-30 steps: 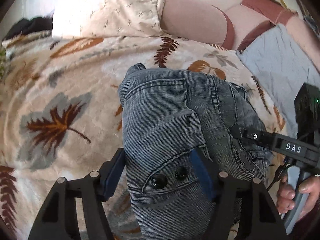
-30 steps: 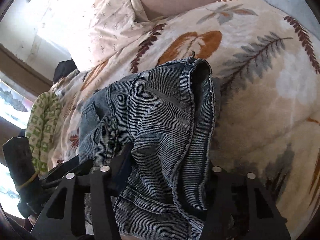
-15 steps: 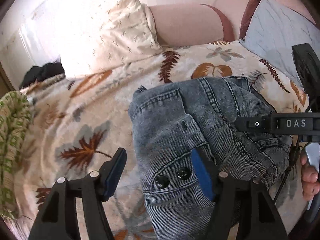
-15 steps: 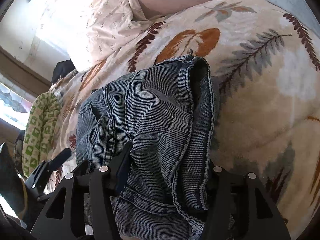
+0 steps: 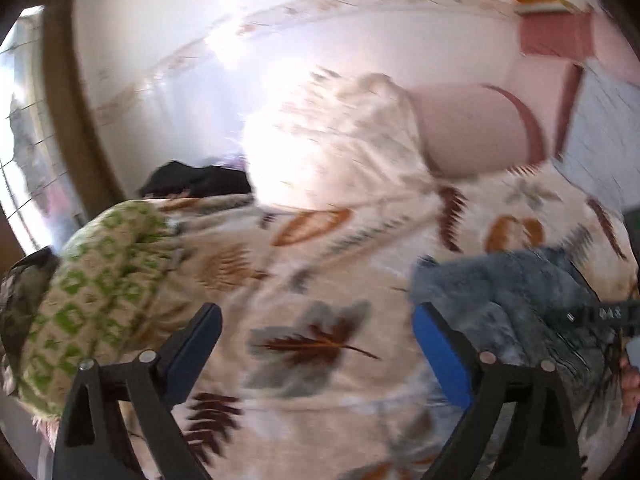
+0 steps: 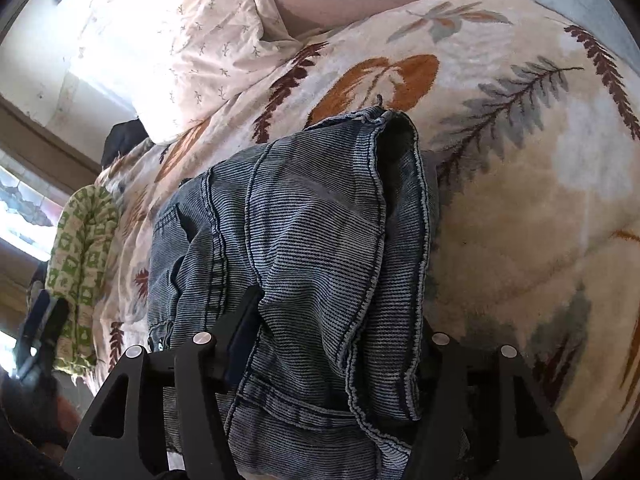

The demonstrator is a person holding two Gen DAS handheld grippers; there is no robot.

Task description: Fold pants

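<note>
The folded grey-blue jeans lie on the leaf-print bedspread. My right gripper has a thick bunch of denim between its fingers; the left pad touches the cloth, the right pad is hidden under it, and the jaws are opening. In the blurred left wrist view, my left gripper hangs above bare bedspread with its jaws opening wide and nothing between them. The jeans are off to its right, just beyond the blue pad. The right gripper and a person's fingers show at that view's right edge.
A green-patterned cloth lies at the bed's left edge, with a dark garment behind it. A pale pillow and a pink bolster sit at the head. A grey-blue cushion is at the far right.
My left gripper let go of the jeans, opened wide, and swung up and to the left over bare bedspread. The right gripper stayed put on the denim.
</note>
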